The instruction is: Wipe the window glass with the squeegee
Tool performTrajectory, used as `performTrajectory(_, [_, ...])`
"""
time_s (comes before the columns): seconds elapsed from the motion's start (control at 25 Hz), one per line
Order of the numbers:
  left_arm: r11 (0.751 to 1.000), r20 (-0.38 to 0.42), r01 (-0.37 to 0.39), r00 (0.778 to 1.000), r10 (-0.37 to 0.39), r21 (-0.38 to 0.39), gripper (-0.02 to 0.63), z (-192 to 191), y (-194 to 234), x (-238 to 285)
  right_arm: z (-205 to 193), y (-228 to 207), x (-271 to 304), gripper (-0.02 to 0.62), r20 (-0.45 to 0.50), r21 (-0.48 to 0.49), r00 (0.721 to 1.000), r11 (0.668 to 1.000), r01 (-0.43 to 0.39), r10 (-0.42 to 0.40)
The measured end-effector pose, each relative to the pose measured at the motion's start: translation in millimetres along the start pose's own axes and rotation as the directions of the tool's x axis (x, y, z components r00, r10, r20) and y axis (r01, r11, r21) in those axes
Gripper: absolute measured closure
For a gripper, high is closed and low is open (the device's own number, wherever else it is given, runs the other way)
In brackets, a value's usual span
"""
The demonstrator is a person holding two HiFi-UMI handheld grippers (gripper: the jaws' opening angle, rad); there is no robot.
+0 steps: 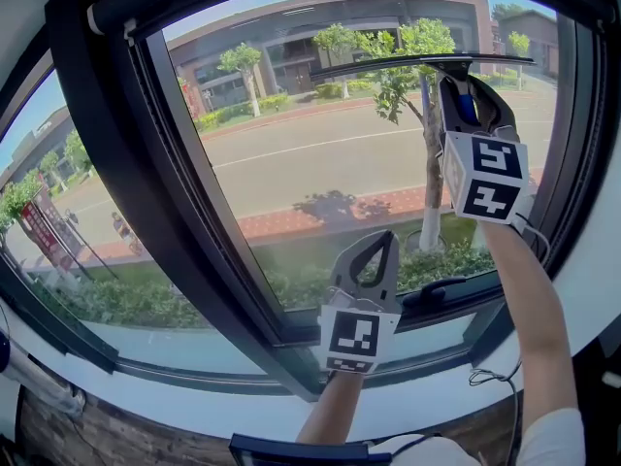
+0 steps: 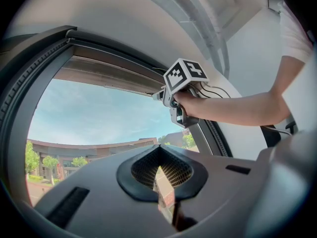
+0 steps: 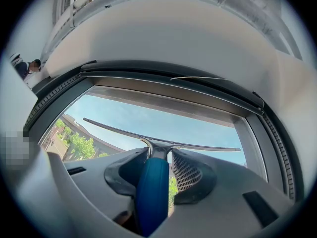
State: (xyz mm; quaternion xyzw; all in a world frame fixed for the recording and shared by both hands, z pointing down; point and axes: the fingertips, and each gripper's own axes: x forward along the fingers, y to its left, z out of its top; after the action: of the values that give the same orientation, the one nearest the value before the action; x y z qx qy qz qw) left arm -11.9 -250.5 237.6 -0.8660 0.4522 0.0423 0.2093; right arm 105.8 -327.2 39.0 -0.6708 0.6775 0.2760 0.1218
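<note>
The left gripper (image 1: 386,239) hangs before the window glass (image 1: 310,163) near its bottom edge, jaws together on nothing. The right gripper (image 1: 468,90) is clamped on the blue handle of the squeegee (image 1: 427,63), whose blade lies across the glass near its top edge.

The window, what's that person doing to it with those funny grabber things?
A person is cleaning the window glass. The right gripper is clamped on the blue handle of the squeegee, with its long blade held up near the top of the pane. The left gripper is shut and empty, lower down by the bottom frame.
</note>
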Motion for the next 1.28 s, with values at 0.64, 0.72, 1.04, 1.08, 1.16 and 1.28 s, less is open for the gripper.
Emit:
performTrajectory(0.64, [0.995,0.003,-0.071,0.997,0.072,-0.076,0.604,-17.2,7.5,-17.1,-43.0,9.7,-29.5,0.446,-0.032,0.033,0.999,0.999,0.009,-0.008])
performTrajectory(0.72, [0.994,-0.001,-0.076,0.997,0.076,-0.079,0.604,-19.7,7.8,-19.7,-45.2,12.2,-32.4,0.446,-0.033,0.038,0.999,0.999,0.009,-0.008])
performTrajectory(1.04, [0.992,-0.024,-0.085,0.996,0.083,-0.093,0.604,-31.8,2.8,-25.4,-61.5,14.3,-45.0,0.446,-0.052,0.031,0.999,1.000,0.004,-0.002])
performTrajectory(1.08, [0.992,-0.026,-0.086,0.996,0.084,-0.095,0.604,-32.8,2.5,-25.4,-64.6,14.9,-46.9,0.446,-0.057,0.031,0.998,1.000,0.003,-0.001])
performTrajectory(1.16, [0.992,-0.032,-0.084,0.996,0.082,-0.095,0.604,-35.3,1.2,-25.0,-72.2,15.8,-51.0,0.446,-0.068,0.030,0.998,1.000,0.004,-0.002])
performTrajectory(1.28, [0.992,-0.046,-0.078,0.996,0.074,-0.098,0.604,-40.5,-1.8,-23.9,-85.2,17.2,-58.3,0.446,-0.084,0.023,0.996,1.000,0.007,-0.005])
